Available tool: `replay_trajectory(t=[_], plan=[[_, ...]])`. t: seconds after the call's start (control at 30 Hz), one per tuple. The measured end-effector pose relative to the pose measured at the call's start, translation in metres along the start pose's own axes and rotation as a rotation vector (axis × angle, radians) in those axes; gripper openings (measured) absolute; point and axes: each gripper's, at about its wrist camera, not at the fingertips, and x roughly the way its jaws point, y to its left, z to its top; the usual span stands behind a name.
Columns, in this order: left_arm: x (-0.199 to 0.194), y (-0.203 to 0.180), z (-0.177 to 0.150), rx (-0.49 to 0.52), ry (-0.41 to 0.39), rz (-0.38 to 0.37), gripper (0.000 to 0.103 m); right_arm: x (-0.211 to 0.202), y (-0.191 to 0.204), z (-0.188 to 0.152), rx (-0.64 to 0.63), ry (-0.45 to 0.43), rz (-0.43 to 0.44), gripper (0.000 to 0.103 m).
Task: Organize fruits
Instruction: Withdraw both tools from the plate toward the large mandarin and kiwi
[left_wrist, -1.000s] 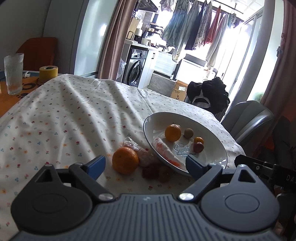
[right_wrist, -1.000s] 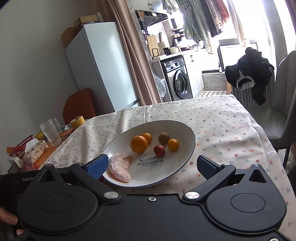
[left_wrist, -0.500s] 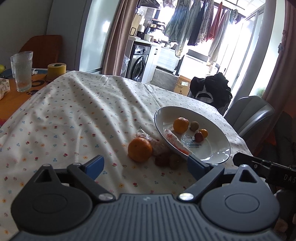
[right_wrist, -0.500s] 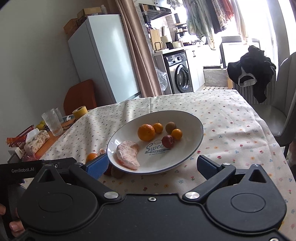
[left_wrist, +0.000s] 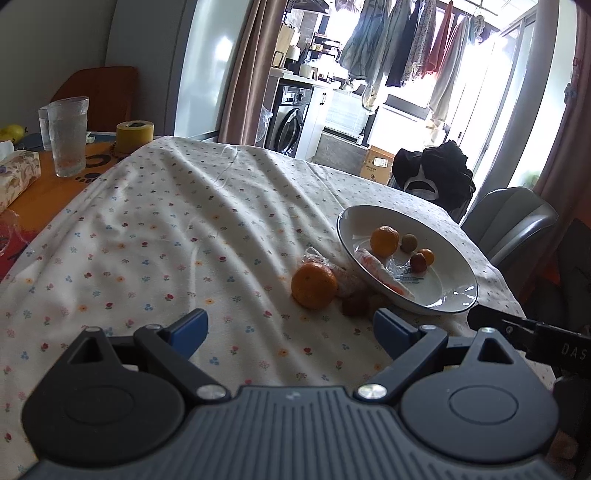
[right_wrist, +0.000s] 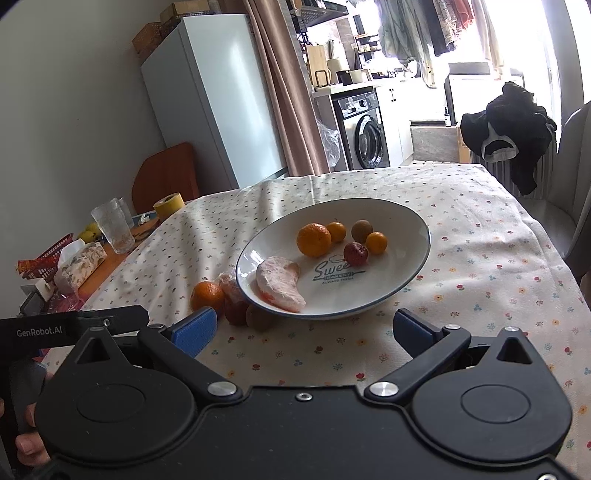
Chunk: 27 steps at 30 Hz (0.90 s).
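Note:
A white plate (right_wrist: 399, 280) (left_wrist: 450, 295) on the flowered tablecloth holds an orange (right_wrist: 314, 239), two small orange fruits, a brown round fruit (right_wrist: 362, 229), a dark red fruit (right_wrist: 355, 253) and a peeled pinkish fruit piece (right_wrist: 279, 283). Beside the plate's left rim lie an orange (left_wrist: 314, 284) (right_wrist: 207, 295), a wrapped pinkish piece (left_wrist: 345, 280) and two small brown fruits (left_wrist: 355, 305). My left gripper (left_wrist: 291, 328) is open and empty, short of the loose orange. My right gripper (right_wrist: 303, 328) is open and empty, in front of the plate.
At the table's left end stand a glass (left_wrist: 69, 136), a roll of yellow tape (left_wrist: 135, 131), a tissue box (left_wrist: 14, 177) and a red basket (right_wrist: 48, 254). A grey chair (left_wrist: 513, 221) stands past the table's right edge. The left gripper's body (right_wrist: 70, 325) shows in the right wrist view.
Both grippers have drawn back from the plate and the fruits, which now look smaller and farther off. The loose fruits now show in the right wrist view. Both stay open.

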Motion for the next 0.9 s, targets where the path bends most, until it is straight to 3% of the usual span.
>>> replay_trajectory(t=[0.23,0.6,0.77,0.9], plan=[[-0.003,0.013,-0.001,-0.008,0.008,0.006,0.095,0.01,0.002,-0.003,0.044,0.018,-0.052,0.103],[-0.001,0.021,0.0,-0.015,-0.025,-0.017,0.094,0.016,0.018,-0.01,0.033,0.021,-0.015,0.102],[0.002,0.021,0.003,-0.02,-0.046,-0.031,0.094,0.021,0.024,-0.011,0.024,0.025,0.0,0.092],[0.006,0.022,0.006,-0.043,-0.054,-0.05,0.094,0.024,0.028,-0.012,0.021,0.025,-0.003,0.089]])
